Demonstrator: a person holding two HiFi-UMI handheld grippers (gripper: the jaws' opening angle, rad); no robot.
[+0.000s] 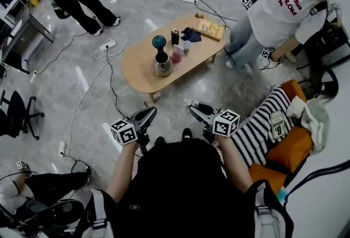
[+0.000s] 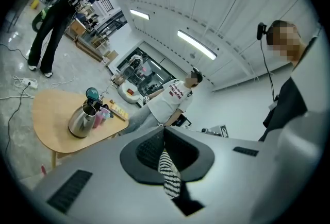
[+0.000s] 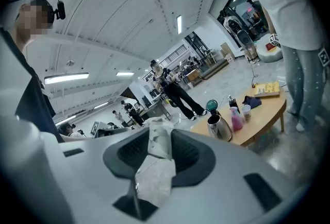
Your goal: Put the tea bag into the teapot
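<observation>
The steel teapot (image 1: 162, 64) stands on a low wooden table (image 1: 136, 74) ahead of me, its teal lid (image 1: 159, 41) raised. It also shows in the left gripper view as the teapot (image 2: 81, 121) and in the right gripper view as the teapot (image 3: 220, 127). My right gripper (image 1: 192, 106) is held near my body, well short of the table. A white crumpled tea bag (image 3: 159, 140) sits pinched between the right gripper (image 3: 157, 133) jaws. My left gripper (image 1: 149, 112) hangs beside it with its jaws together and nothing in them; the left gripper (image 2: 165, 133) tips meet.
A pink cup (image 1: 177, 54), a white cup (image 1: 187, 46), a dark bottle (image 1: 175, 37), a dark cloth (image 1: 191, 34) and a yellow book (image 1: 210, 29) share the table. A person in a white shirt (image 1: 279, 7) stands at its right end. An orange sofa (image 1: 290, 149) with a striped cushion (image 1: 262, 122) is at my right. Cables cross the floor.
</observation>
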